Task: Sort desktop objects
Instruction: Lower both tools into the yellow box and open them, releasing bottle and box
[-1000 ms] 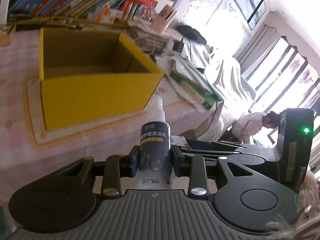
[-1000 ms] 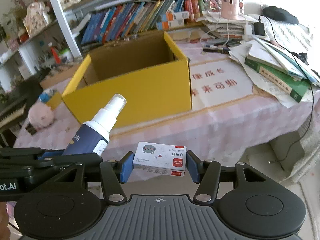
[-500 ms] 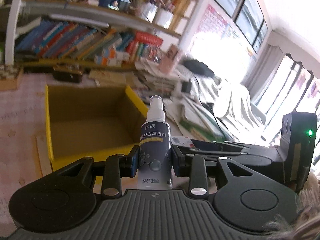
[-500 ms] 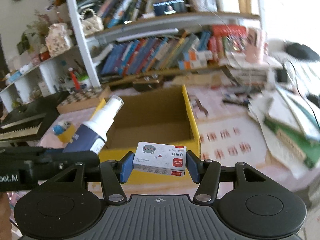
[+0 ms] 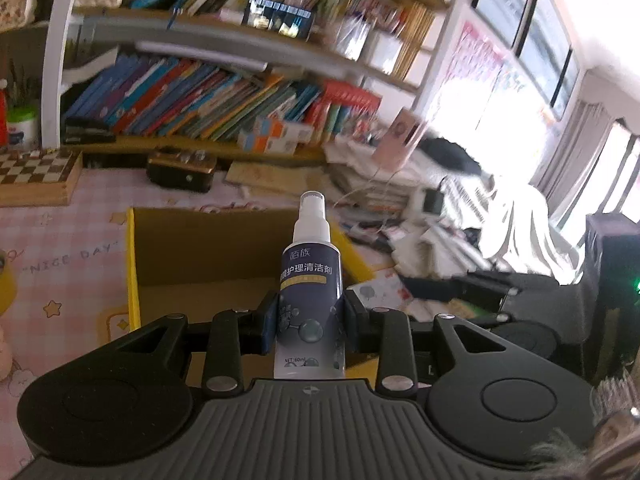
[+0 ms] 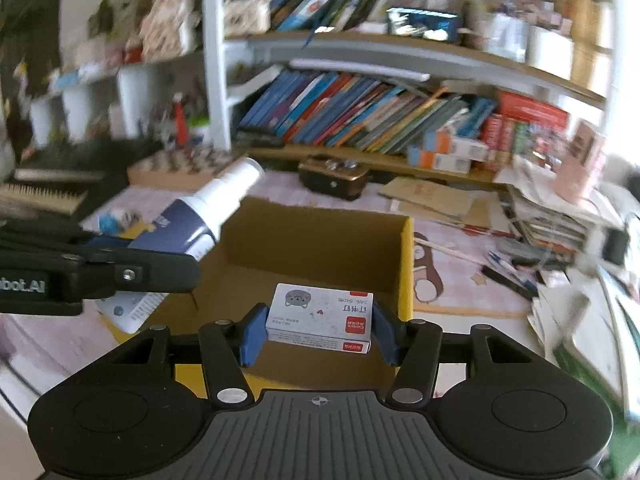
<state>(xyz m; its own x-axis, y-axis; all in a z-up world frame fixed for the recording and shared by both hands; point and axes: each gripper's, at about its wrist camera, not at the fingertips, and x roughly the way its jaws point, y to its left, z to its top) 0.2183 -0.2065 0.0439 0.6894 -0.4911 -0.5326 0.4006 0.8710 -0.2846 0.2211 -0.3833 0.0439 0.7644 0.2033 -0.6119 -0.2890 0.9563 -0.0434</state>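
Nothing sits in the yellow box (image 6: 320,248) yet; my left gripper (image 5: 308,320) clamps the spray bottle (image 5: 310,280), my right gripper (image 6: 318,330) the staple box (image 6: 320,316), both poised above its opening, releases remaining.

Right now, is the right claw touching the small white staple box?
Touching. In the right wrist view, the right claw has both blue pads pressed against the ends of the staple box, holding it above the yellow cardboard box.
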